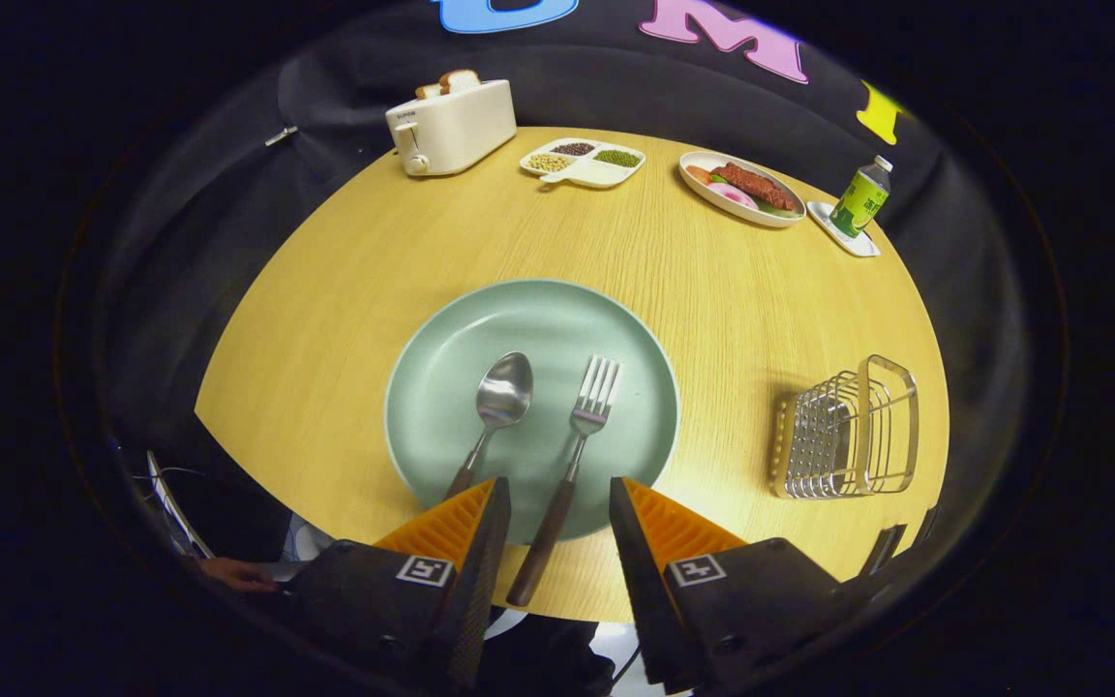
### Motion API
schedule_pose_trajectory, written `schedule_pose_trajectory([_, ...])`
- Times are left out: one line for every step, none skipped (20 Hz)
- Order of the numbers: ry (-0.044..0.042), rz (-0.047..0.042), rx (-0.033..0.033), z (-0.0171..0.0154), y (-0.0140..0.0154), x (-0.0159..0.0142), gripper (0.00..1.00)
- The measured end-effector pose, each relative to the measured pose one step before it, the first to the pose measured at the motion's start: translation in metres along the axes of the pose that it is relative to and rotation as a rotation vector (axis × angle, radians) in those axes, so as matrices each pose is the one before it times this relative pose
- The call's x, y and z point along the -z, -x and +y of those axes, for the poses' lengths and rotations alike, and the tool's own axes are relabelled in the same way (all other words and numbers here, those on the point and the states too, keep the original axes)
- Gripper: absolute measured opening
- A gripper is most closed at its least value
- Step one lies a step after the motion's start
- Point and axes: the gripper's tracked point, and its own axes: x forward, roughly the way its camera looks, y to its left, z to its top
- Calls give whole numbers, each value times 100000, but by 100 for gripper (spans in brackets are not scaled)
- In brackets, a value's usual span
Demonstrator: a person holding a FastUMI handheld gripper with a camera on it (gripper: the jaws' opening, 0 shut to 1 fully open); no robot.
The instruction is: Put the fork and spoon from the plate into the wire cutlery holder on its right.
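A pale green plate [480,319] lies on the round wooden table just ahead of my fingers. On it rest a spoon [497,402] to the left and a fork [585,416] to the right, both with dark wooden handles pointing toward me. The fork's handle runs off the plate's near rim and lies between my two fingers. My gripper [559,499] is open above that handle, and its fingers touch nothing. The wire cutlery holder [848,431] stands to the right of the plate, with nothing in it.
Along the far side of the table stand a white toaster [451,126] with bread, a divided dish [584,162] of beans, an oval plate [741,189] of food and a green bottle [862,198] on a small tray. A hand [238,576] shows below the table's near left edge.
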Motion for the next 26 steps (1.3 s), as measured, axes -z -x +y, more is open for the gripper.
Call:
schedule_pose_trajectory([509,1646,853,-91,-530,321,62])
schedule_pose_trajectory([135,1826,1546,-280,-407,325,62])
schedule_pose_trajectory([-468,1571,1215,-236,-406,252,55])
schedule_pose_trajectory([-535,1575,803,0,-450,201,51])
schedule_pose_trajectory([-593,1419,502,-94,-444,195,49])
schedule_pose_trajectory([-664,1155,-644,247,-509,-9,47])
schedule_pose_trajectory([-884,1985,1199,-162,-449,291,43])
schedule_pose_trajectory([-1110,1308,62,-15,-435,113,34])
schedule_pose_trajectory([-1360,1880,-978,15,108,-75,20])
schedule_pose_trajectory([-805,1074,-1879,462,-183,-159,16])
schedule_pose_trajectory([229,-89,-1125,84,61,-221,13])
schedule_pose_trajectory([-449,62,-712,-36,208,23,11])
schedule_pose_trajectory([-787,-989,-697,14,147,-129,10])
schedule_pose_trajectory([-497,-1221,-461,38,393,-205,10])
schedule_pose_trajectory([-562,-1308,-283,-129,437,-259,10])
schedule_pose_trajectory([-687,-1271,-887,-57,545,-237,10])
schedule_pose_trajectory([-614,-1267,-1768,64,820,-345,10])
schedule_pose_trajectory([-287,-1644,-1874,82,985,-357,10])
schedule_pose_trajectory([177,-1862,-1579,-160,1193,-356,10])
schedule_pose_trajectory([681,-1707,-1273,-419,1279,-375,10])
schedule_pose_trajectory([674,-1080,-713,-721,1426,-387,10])
schedule_pose_trajectory([509,-1011,-815,-725,1334,-348,10])
schedule_pose_trajectory([825,-111,-607,-979,1461,-295,10])
schedule_pose_trajectory([667,-142,72,-1197,1382,-253,10])
schedule_pose_trajectory([1405,675,698,-1500,1325,-100,10])
schedule_pose_trajectory([2093,2375,958,-1549,1038,295,9])
